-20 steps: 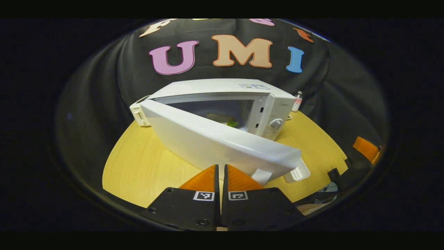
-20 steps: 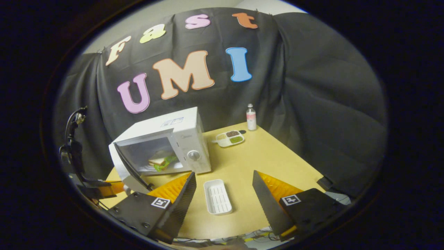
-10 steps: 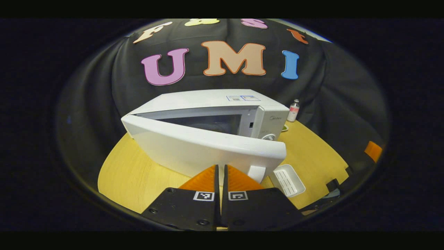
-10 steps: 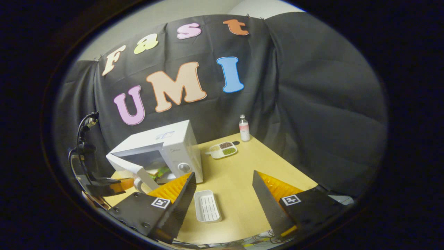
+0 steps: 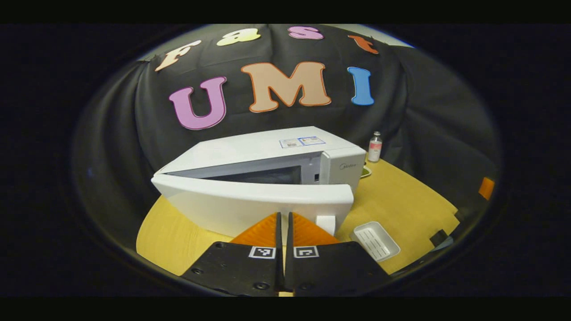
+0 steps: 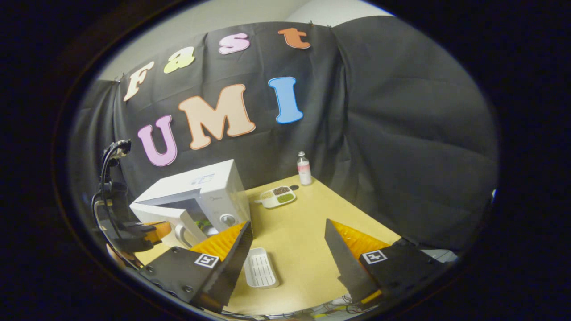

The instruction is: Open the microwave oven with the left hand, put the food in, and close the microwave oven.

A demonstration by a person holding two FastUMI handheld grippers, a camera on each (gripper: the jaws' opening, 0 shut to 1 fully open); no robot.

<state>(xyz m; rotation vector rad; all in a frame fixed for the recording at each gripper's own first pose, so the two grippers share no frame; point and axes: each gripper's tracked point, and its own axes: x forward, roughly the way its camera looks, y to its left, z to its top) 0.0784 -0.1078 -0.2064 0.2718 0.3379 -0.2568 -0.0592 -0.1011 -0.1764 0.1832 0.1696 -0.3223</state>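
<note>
The white microwave (image 5: 267, 147) stands on the yellow table with its door (image 5: 250, 200) swung most of the way shut, leaving a narrow gap on the right. My left gripper (image 5: 284, 214) is shut with nothing between its fingers, and its tips rest against the door's outer face beside the handle (image 5: 325, 223). In the right gripper view the microwave (image 6: 209, 183) sits at the left, and a bit of green food (image 6: 203, 224) shows through the gap. The left gripper (image 6: 142, 232) is at the door (image 6: 165, 214) there. My right gripper (image 6: 287, 222) hangs open and empty over the table.
An empty white ribbed tray (image 6: 259, 267) lies on the table in front of the microwave, also seen in the left gripper view (image 5: 374, 240). A divided dish (image 6: 276, 197) and a small bottle (image 6: 304, 168) stand at the back. Cables trail over the table's near edge.
The door has swung from wide open to nearly shut, with my shut left gripper following against it. The right gripper has drawn back and stayed open.
</note>
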